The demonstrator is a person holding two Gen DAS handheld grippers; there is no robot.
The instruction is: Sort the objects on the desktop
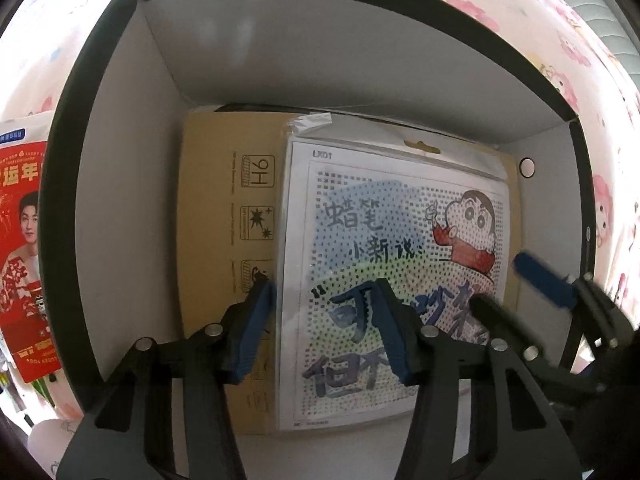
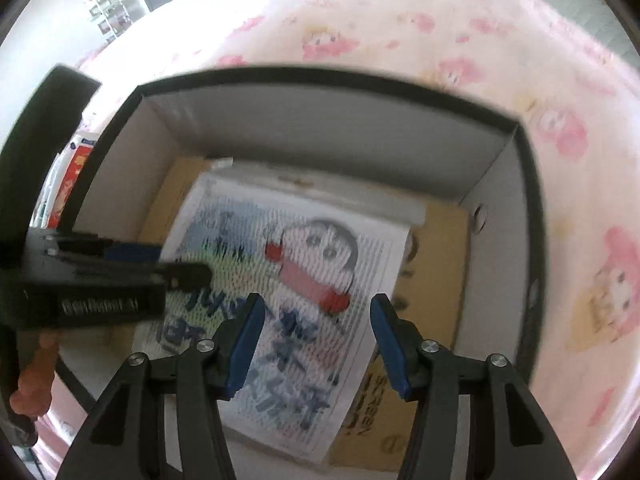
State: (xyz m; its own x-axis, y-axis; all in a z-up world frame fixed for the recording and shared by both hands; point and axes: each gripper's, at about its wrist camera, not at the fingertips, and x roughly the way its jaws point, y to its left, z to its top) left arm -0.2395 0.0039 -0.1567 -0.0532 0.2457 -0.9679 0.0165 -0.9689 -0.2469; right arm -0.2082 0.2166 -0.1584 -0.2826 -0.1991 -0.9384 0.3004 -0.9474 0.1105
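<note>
A pink cartoon-print cloth (image 2: 520, 80) covers the surface under everything. On it stands a box (image 1: 120, 160) with a dark rim and white inner walls, open at the top. Flat on its floor lies a brown carton (image 1: 224, 200), and on that, towards the right, a clear-bagged cartoon sheet (image 1: 392, 216) printed with a dotted picture and large characters. Outside the box at the left lies a red packet (image 1: 24, 240). Both grippers point steeply down into the box. The left gripper (image 1: 324, 320) hangs over the sheet, jaws wide apart with nothing between them. The right gripper (image 2: 316, 340), just beside it, also hangs above the sheet, jaws parted and empty.
</note>
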